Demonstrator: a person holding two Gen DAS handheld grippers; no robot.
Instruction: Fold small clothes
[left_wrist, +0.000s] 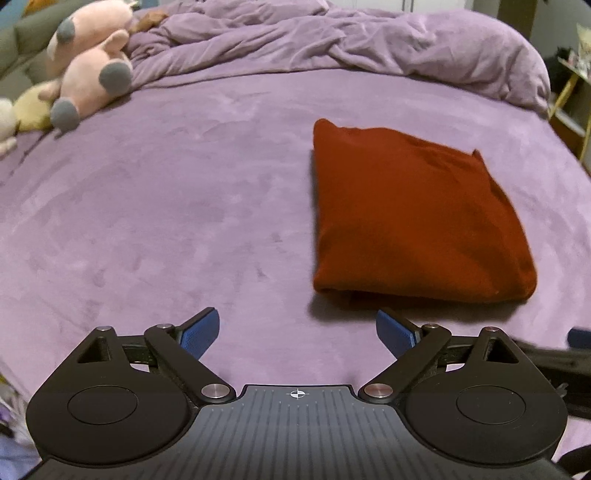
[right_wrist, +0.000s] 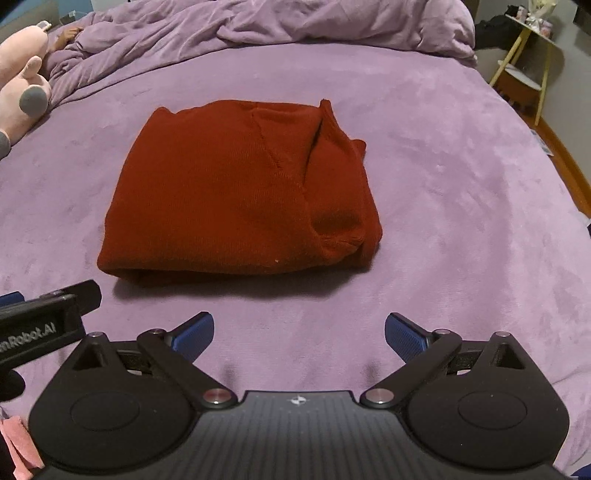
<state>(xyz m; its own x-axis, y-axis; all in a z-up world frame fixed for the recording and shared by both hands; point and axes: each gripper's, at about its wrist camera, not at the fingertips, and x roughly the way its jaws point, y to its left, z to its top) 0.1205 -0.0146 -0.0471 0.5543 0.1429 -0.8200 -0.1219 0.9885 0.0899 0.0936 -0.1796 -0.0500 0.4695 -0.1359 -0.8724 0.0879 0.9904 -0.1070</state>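
Folded garment (right_wrist: 240, 192) on bed (right_wrist: 443, 184), before duvet (right_wrist: 258, 26).

White lettering "nRobot.AI", cut off at left, on left gripper (right_wrist: 14, 295) body

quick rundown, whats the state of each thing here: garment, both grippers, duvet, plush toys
red garment: folded into a compact rectangle, lying flat on the bed, not held
left gripper: open, nothing between the jaws
right gripper: open, nothing between the jaws
purple duvet: crumpled at the far end
pink plush toys: lying in a heap
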